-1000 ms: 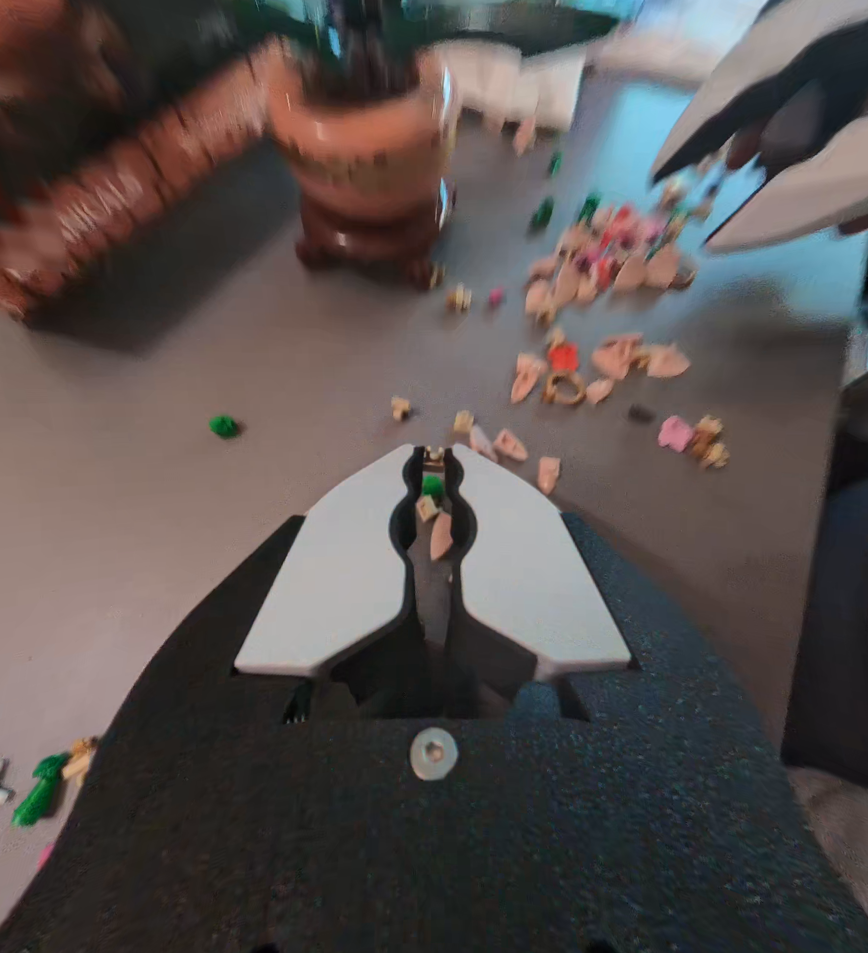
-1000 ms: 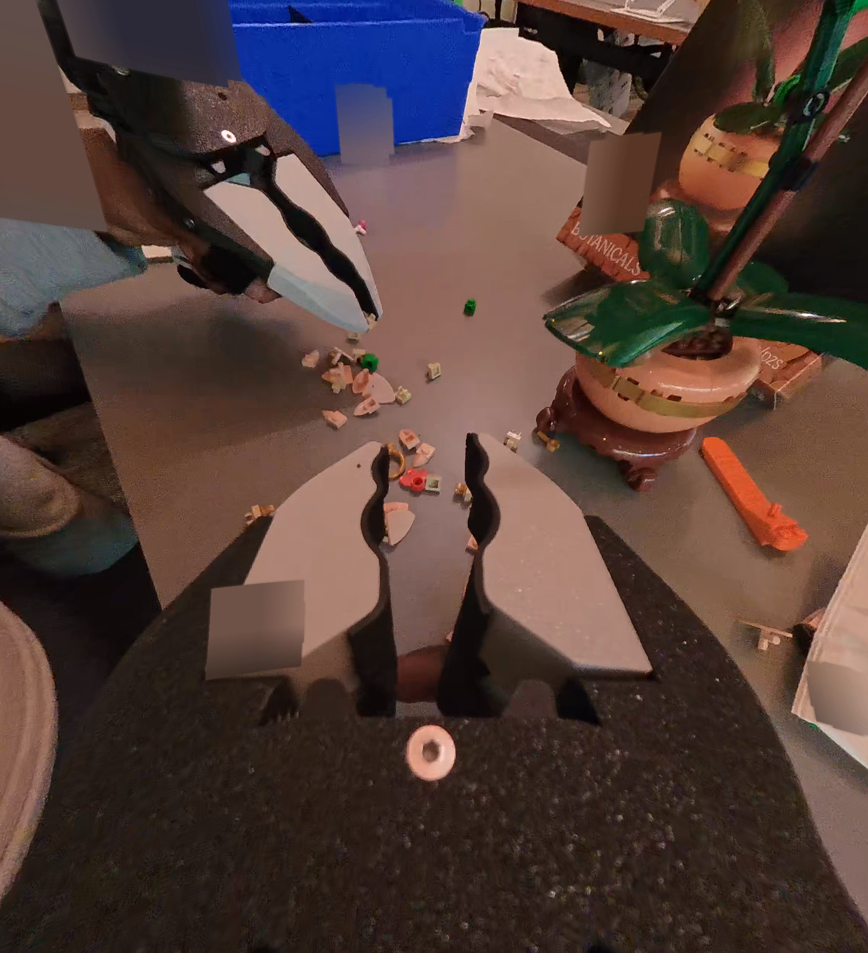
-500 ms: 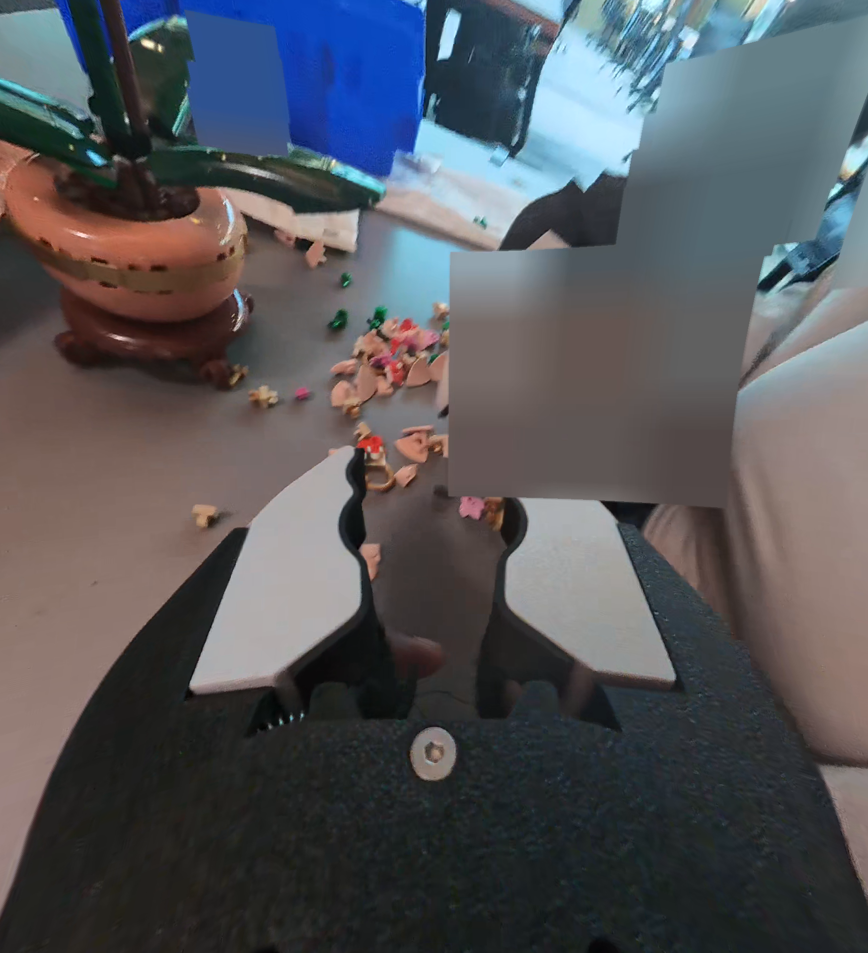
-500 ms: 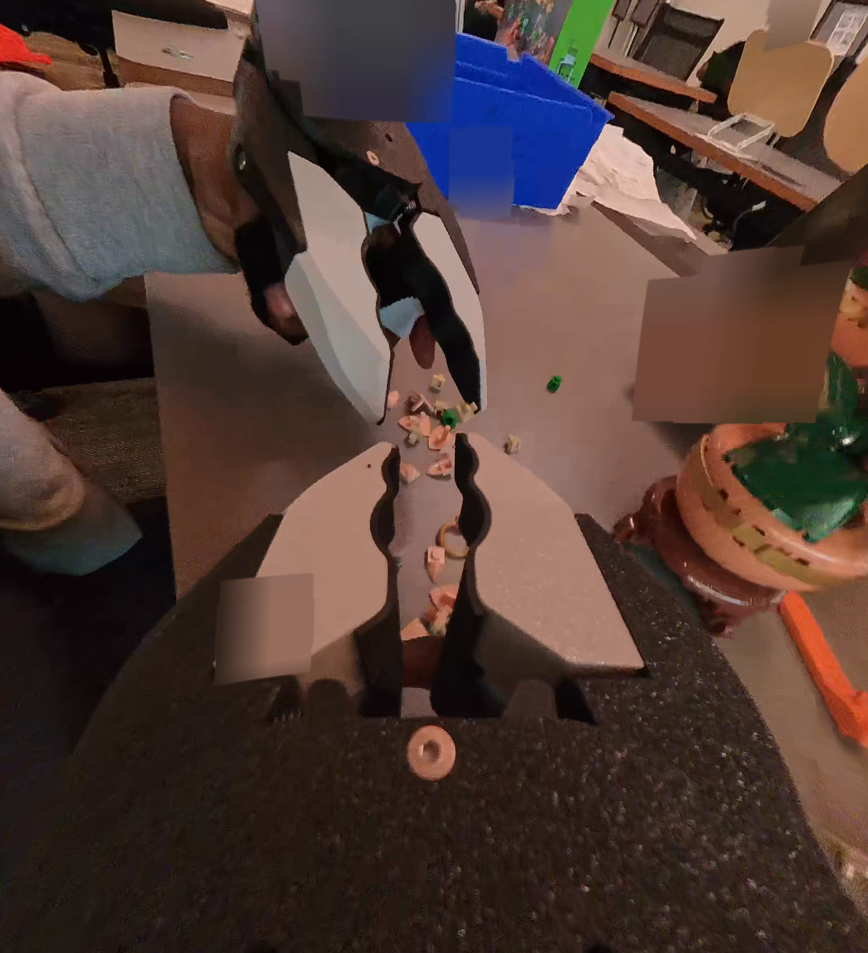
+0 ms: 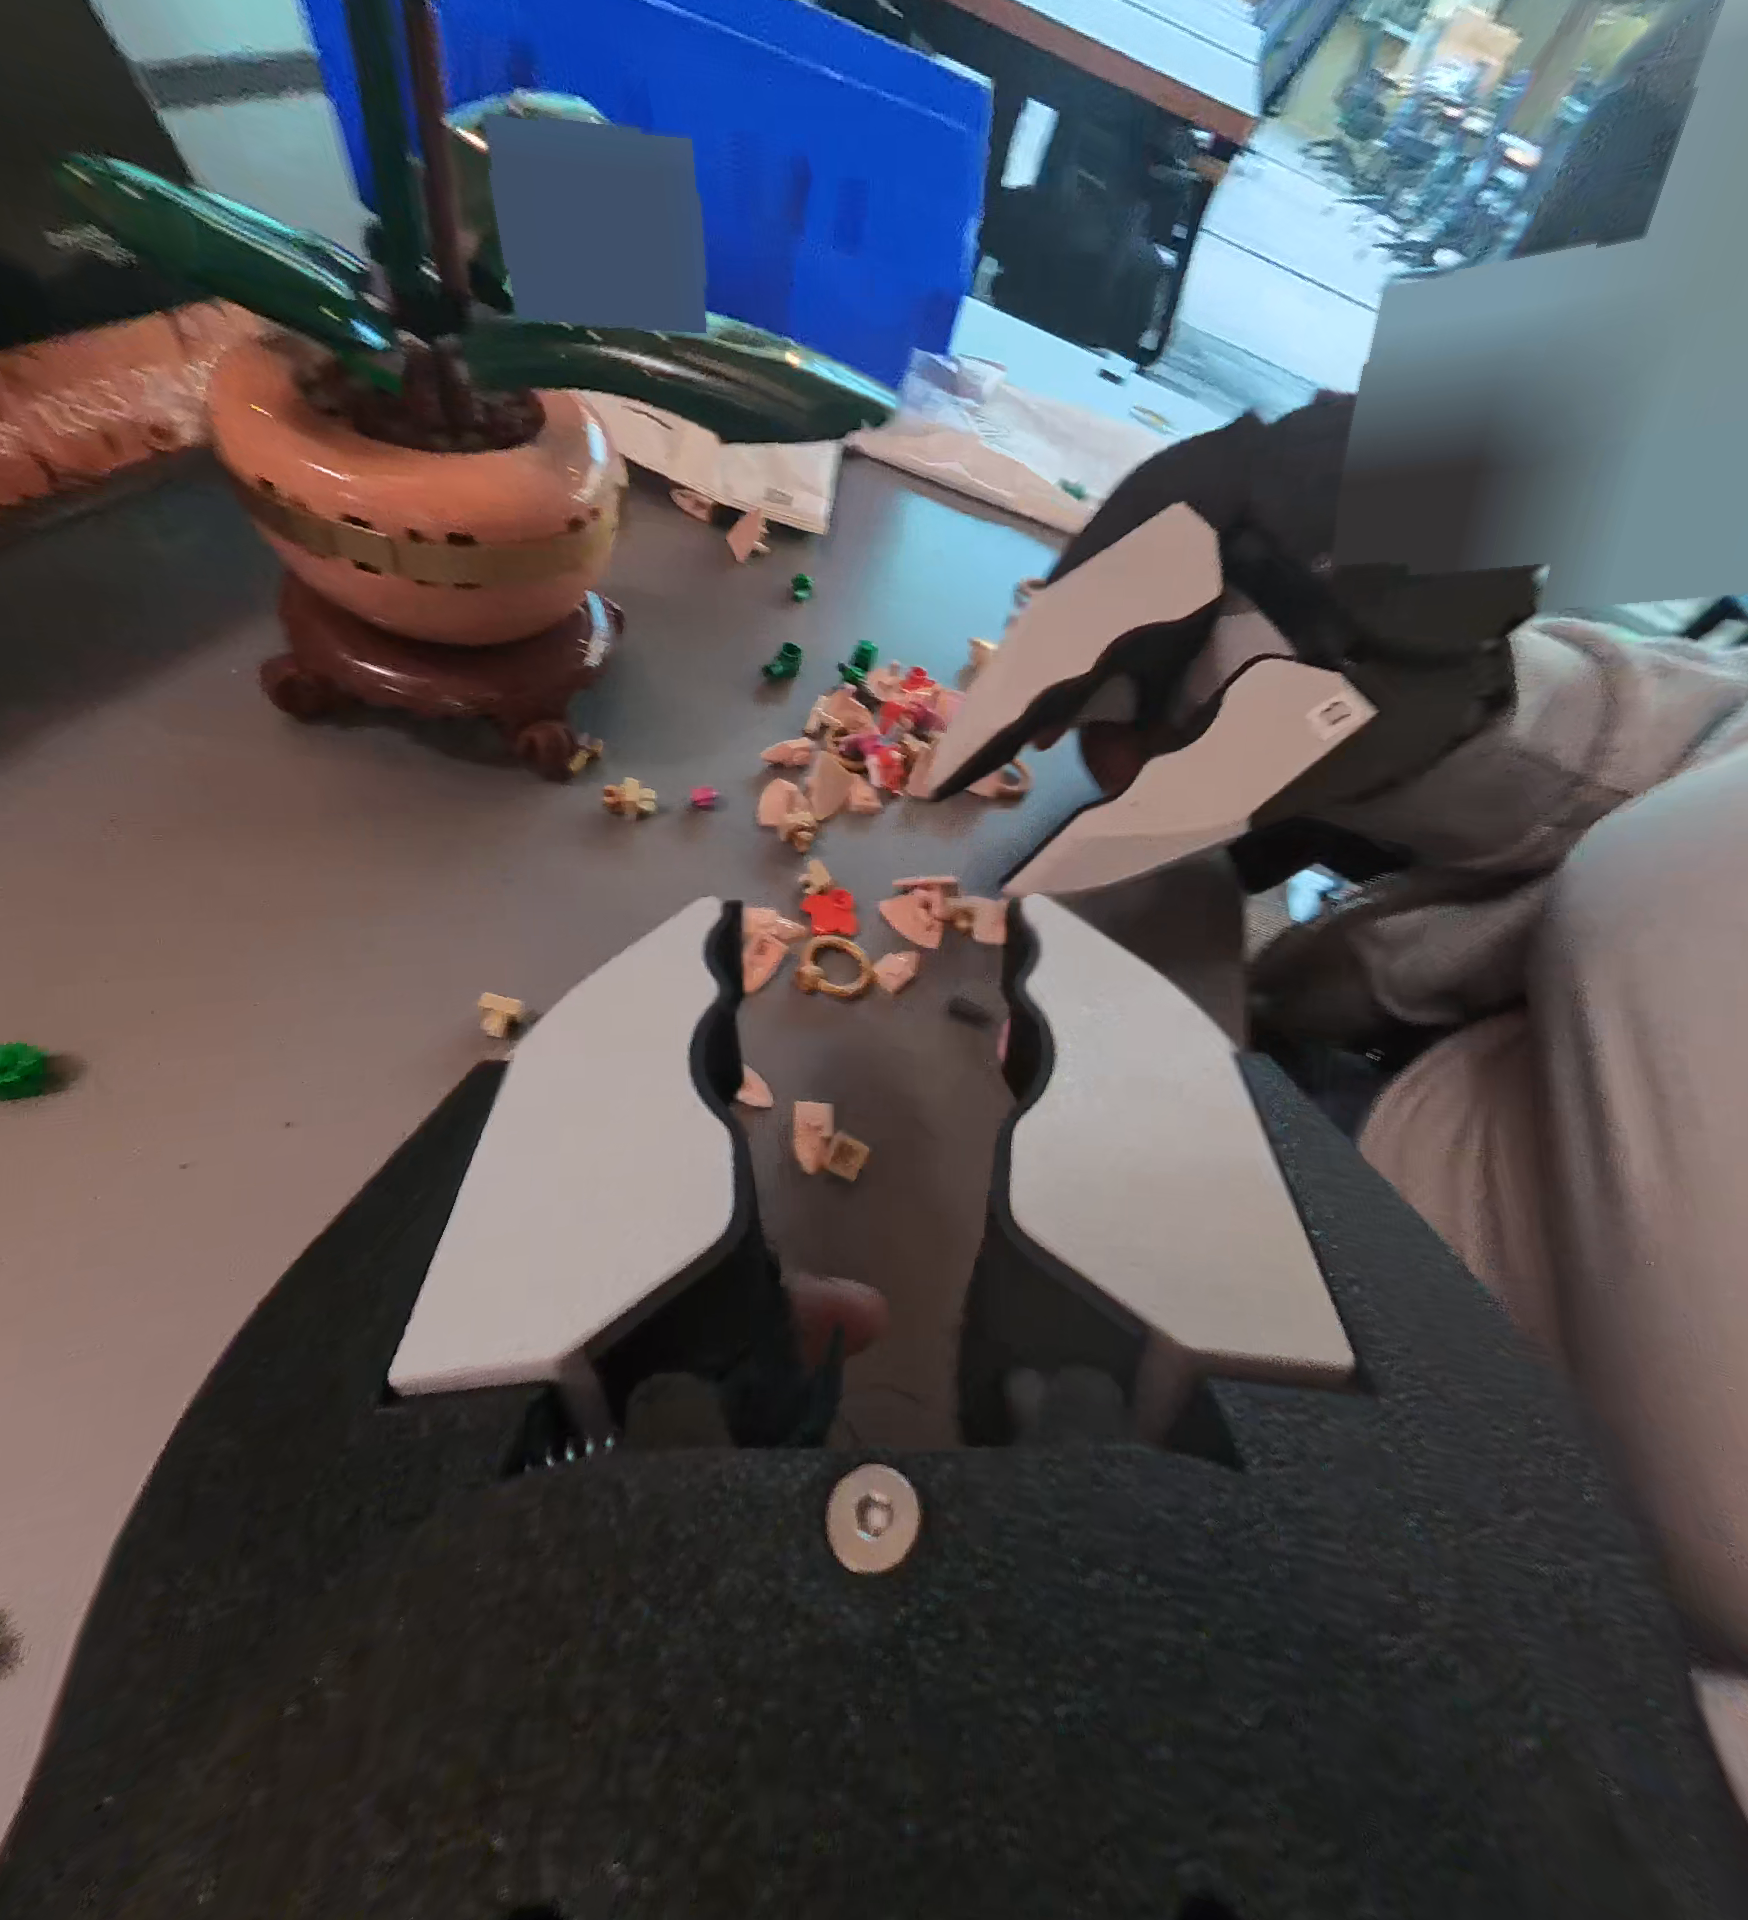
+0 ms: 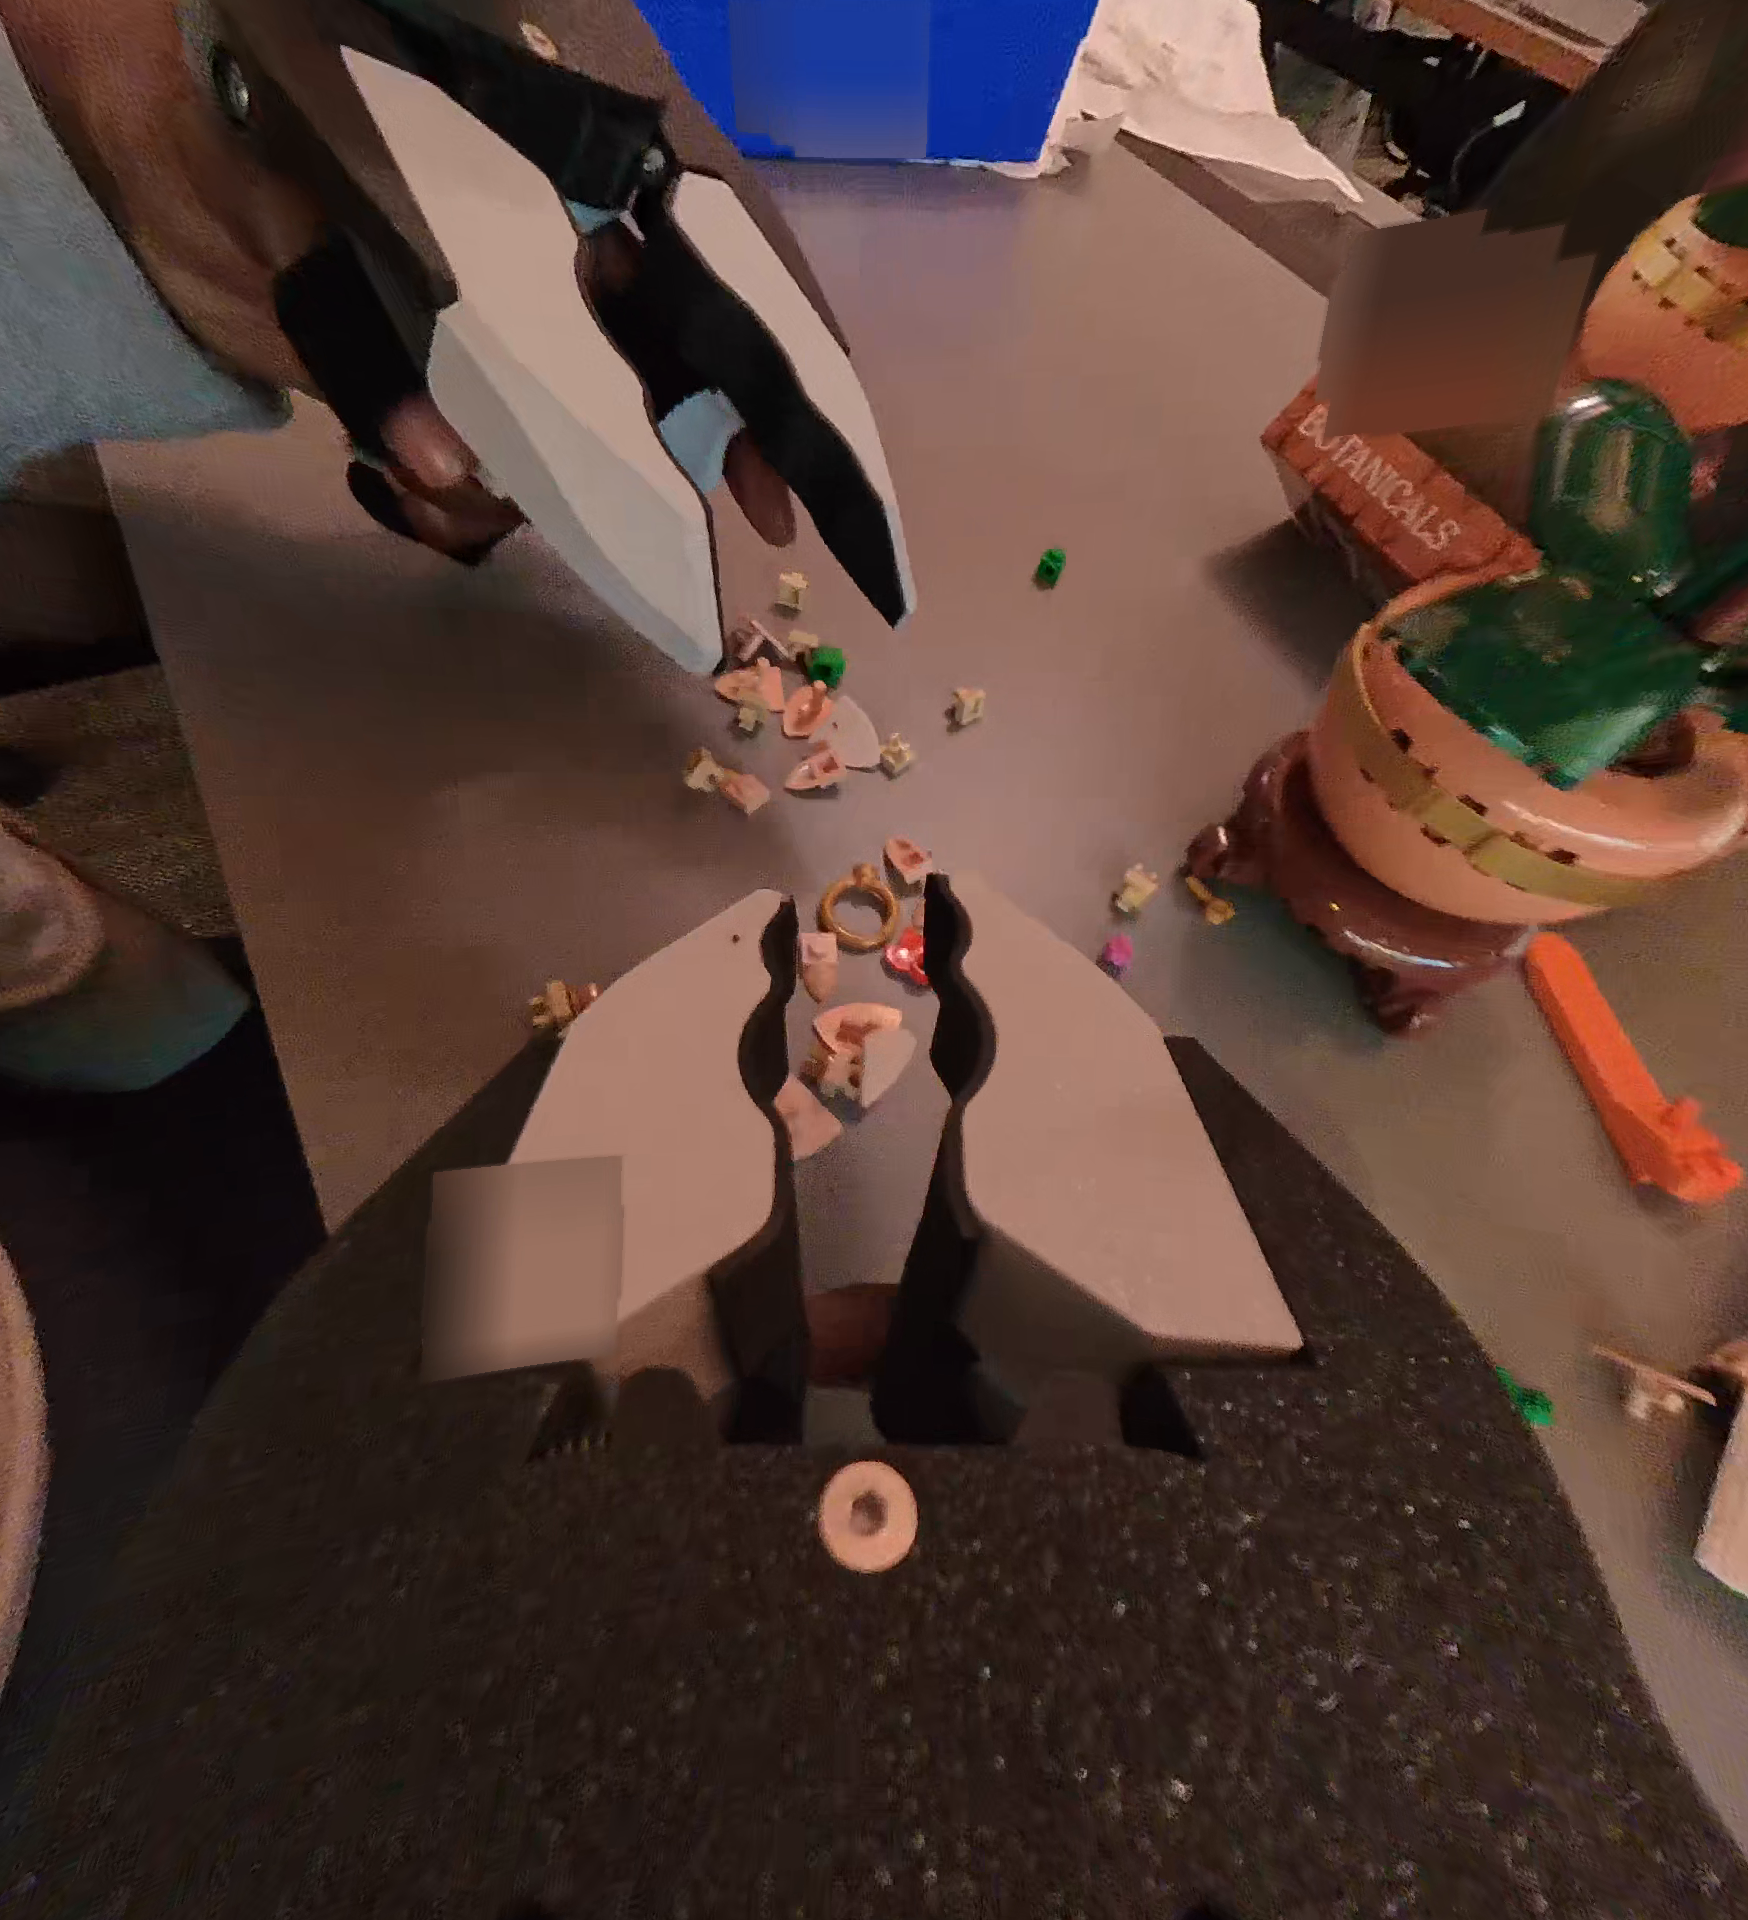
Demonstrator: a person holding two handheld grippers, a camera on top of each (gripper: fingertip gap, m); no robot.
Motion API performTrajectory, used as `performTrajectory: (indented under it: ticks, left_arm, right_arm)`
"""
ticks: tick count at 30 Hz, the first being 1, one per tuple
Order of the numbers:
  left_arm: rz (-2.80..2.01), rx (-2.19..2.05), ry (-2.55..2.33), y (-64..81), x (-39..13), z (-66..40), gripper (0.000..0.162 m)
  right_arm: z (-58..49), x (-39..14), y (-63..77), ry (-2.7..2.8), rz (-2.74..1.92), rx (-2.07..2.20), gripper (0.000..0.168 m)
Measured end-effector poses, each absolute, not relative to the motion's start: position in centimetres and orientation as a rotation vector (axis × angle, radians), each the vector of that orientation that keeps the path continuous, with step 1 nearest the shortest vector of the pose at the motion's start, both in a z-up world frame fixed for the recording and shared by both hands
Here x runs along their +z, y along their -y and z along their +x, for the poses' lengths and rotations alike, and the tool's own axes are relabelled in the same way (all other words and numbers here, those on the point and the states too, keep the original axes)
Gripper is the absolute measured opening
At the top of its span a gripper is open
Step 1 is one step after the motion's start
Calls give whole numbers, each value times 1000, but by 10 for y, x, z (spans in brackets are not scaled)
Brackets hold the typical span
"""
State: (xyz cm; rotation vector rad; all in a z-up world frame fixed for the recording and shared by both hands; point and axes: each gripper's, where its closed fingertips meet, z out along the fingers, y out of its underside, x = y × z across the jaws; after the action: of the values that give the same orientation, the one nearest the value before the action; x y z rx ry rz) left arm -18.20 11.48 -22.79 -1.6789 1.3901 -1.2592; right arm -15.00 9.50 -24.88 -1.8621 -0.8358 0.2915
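Observation:
Small pink, tan, red and green brick pieces (image 5: 849, 748) lie scattered on the grey table (image 5: 226, 935). My left gripper (image 5: 870, 920) is open and empty, low over the pile, with a gold ring piece (image 5: 834, 966) and a red flower piece (image 5: 828, 912) just past its tips. My right gripper (image 6: 857, 899) is open and empty, its tips on either side of the same gold ring (image 6: 857, 914). Pink petal pieces (image 6: 854, 1049) lie on the table between its fingers. Each gripper shows in the other's view: the right one (image 5: 974, 842) and the left one (image 6: 802, 639), facing each other.
A brick-built pink pot with green leaves (image 5: 413, 520) (image 6: 1514, 790) stands beside the pile. An orange tool (image 6: 1618, 1081) lies by it. A blue bin (image 5: 797, 187), papers (image 6: 1192, 94) and a pink box (image 6: 1389, 499) are behind. A loose green piece (image 5: 5, 1070) lies apart. Some 5 cm of space lies between my two pairs of fingers.
My left gripper has opened wide from nearly shut and swung toward the pile. My right gripper has moved forward until its tips flank the gold ring.

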Motion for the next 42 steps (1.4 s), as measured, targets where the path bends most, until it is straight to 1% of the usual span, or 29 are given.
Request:
performTrajectory:
  ticks: [3,4,6,7,8,11,15,18,22,24,27,30,34,37,42]
  left_arm:
    - [-1604,-1127,-1264,-132,-215,-185,25]
    - [-1556,-1111,-1217,-135,-206,-187,21]
    - [-1489,-1099,-1135,-137,-189,-193,22]
    - [-1475,-1074,-1109,-139,-184,-197,31]
    - [-1465,-1023,-1086,-143,-180,-201,51]
    - [-1411,-841,-1069,-150,-174,-210,61]
    - [-1393,-729,-1055,-148,-171,-212,21]
    - [-1411,-704,-1125,-141,-181,-206,11]
    - [-1436,-755,-1276,-118,-201,-190,8]
    - [-1466,-777,-1396,-103,-217,-184,9]
    - [-1527,-715,-1485,-100,-240,-180,14]
    - [-1514,-682,-1557,-94,-251,-171,15]
    - [-1464,-656,-1616,-92,-253,-158,16]
    - [-1445,-647,-1613,-93,-250,-153,16]
    - [-1463,-659,-1587,-95,-251,-155,12]
  right_arm:
    - [-113,-244,-88,785,-1893,212,18]
    - [-97,-244,-85,765,-1916,190,16]
    - [-63,-248,-77,701,-1998,167,14]
    - [-50,-251,-73,664,-2042,179,13]
    - [-40,-253,-68,629,-2079,202,13]
    - [-38,-260,-55,602,-2140,326,15]
    - [-60,-272,-53,628,-2193,390,27]
    - [-68,-281,-63,631,-2212,318,26]
    - [-98,-283,-65,680,-2188,396,26]
    - [-110,-279,-63,719,-2157,438,26]
    - [-94,-271,-69,668,-2135,381,26]
    - [-63,-274,-75,548,-2196,323,26]
    - [-70,-281,-77,513,-2222,432,30]
    - [-90,-284,-70,607,-2227,508,30]
    - [-76,-273,-76,561,-2184,432,29]
